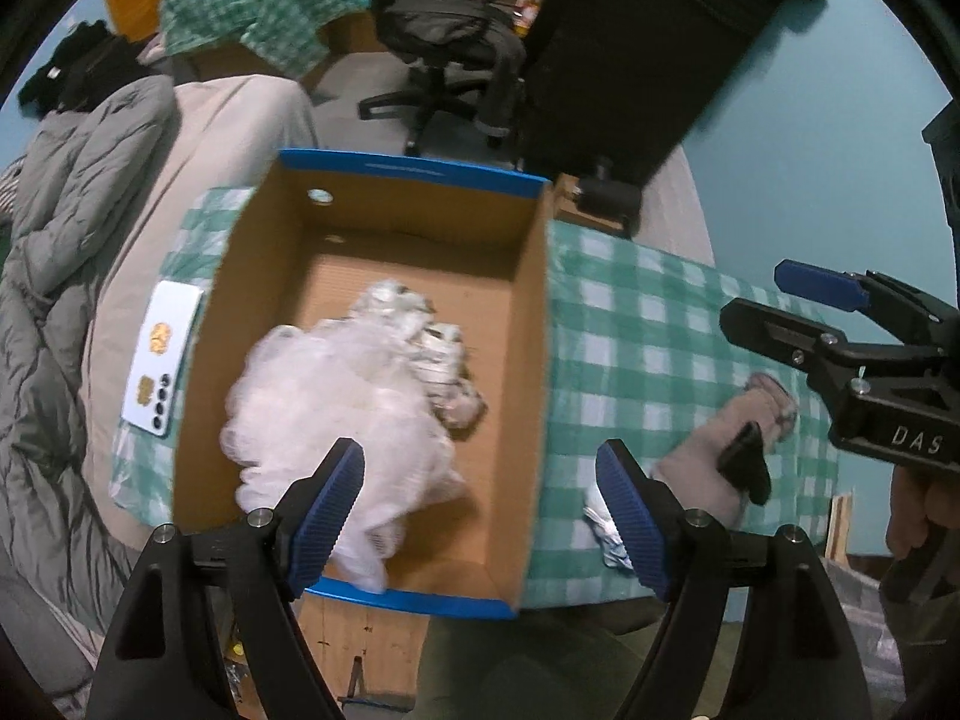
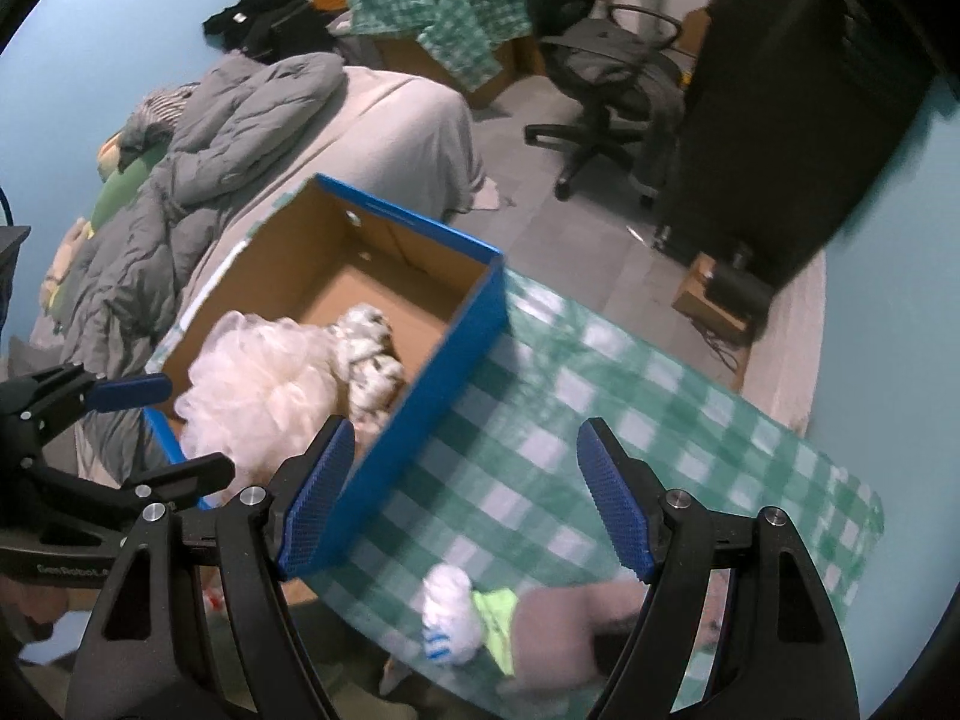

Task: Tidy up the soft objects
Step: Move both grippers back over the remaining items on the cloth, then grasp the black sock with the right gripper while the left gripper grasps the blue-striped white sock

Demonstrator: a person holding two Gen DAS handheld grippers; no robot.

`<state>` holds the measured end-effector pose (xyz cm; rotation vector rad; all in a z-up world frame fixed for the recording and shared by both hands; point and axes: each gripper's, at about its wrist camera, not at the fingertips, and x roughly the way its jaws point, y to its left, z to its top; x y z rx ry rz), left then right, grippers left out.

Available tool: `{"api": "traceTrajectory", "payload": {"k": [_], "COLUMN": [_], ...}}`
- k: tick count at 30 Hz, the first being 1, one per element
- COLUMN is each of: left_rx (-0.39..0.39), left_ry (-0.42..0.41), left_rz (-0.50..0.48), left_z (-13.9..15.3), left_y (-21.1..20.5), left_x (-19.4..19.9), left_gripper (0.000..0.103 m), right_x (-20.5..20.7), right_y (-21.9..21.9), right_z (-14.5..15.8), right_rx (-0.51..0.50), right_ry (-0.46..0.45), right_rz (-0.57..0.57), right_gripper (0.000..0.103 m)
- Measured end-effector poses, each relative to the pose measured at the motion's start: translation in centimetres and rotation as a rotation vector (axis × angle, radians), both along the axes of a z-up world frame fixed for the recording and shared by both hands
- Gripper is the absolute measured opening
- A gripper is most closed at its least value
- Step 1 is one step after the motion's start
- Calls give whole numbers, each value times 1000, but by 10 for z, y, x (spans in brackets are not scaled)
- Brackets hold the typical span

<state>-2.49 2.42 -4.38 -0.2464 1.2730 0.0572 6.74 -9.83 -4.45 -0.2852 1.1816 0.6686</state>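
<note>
Box point(image 1: 384, 276): brown cardboard inside, blue outside and rim. Mesh pouf point(image 1: 336, 396): white, sheer. Cloth point(image 2: 372, 354) beside it: white with dark speckles. Desk point(image 1: 660, 324) cover: green-and-white check. Sock point(image 2: 450, 612): white, blue stripes. Phone point(image 1: 161, 360): white, gold emblems. Left tool point(image 1: 480, 510) and right tool point(image 2: 462, 504) pads: blue, ribbed.

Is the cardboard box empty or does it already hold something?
Not empty. The cardboard box holds a white mesh pouf and a patterned soft item; its far half is bare.
</note>
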Motion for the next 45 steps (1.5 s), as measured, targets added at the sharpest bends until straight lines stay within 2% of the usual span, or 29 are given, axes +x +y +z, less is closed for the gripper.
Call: {"api": "traceTrajectory", "payload": {"k": [12,23,36,45], "left_rx": [-16,-31,-41,-90], "left_ry": [32,91,184,239], "left_rz": [-103,-129,-139,-107], "left_z": [-7,-29,-72,-100], "left_y": [-59,-93,-129,-137], "left_x": [2,-1,-8,-9], "left_gripper": [81,81,81,81], "right_x": [-11,-23,-36,-43], "right_y": [-83,-131,-152,-152], "right_z": [-6,-29,-85,-114], "right_rx": [-46,-78,-119,-152], "right_ry": [16,52,130,154], "right_rz": [-102,-121,-44,14], "right_gripper": [77,77,77,77]}}
